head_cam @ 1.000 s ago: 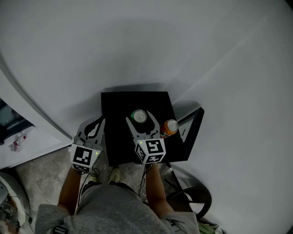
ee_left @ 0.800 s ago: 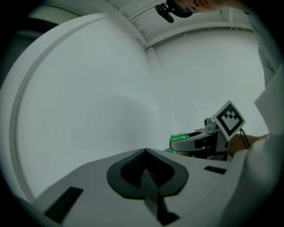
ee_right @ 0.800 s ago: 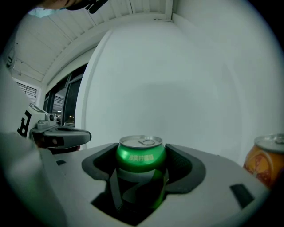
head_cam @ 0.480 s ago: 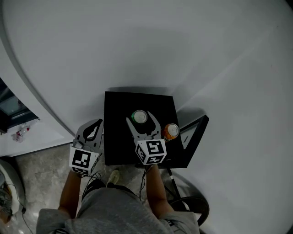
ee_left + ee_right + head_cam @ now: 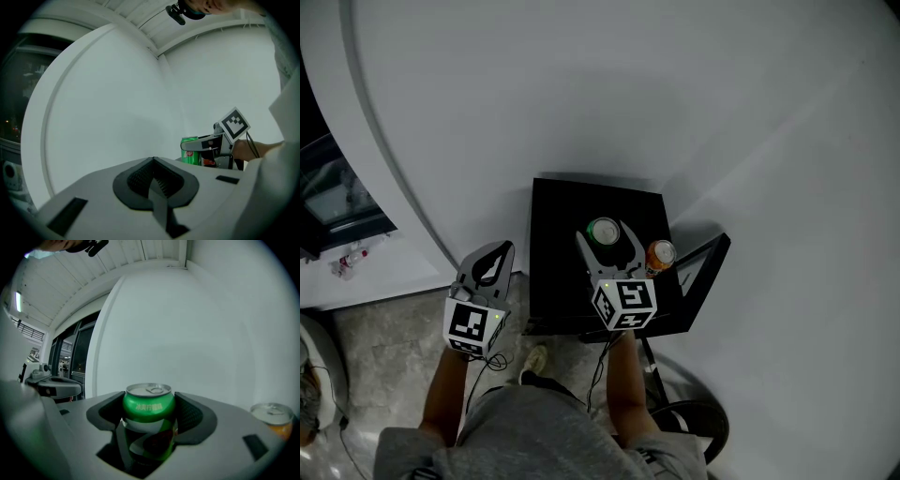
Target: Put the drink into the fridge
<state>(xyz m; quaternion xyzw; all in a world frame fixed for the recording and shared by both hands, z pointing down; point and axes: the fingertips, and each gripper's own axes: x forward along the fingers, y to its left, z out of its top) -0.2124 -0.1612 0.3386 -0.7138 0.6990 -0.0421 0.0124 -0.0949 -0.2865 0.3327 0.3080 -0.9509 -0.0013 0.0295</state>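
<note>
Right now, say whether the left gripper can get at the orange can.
Probably not directly: the right gripper, shut on the green can, sits between the left gripper and the orange can.

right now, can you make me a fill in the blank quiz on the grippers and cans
The right gripper's jaws grip the ___ aluminium drink can.
The left gripper's jaws are ___ and hold nothing.
The orange drink can stands on the square black table to the green can's ___.
Missing: green; shut; right.
</note>
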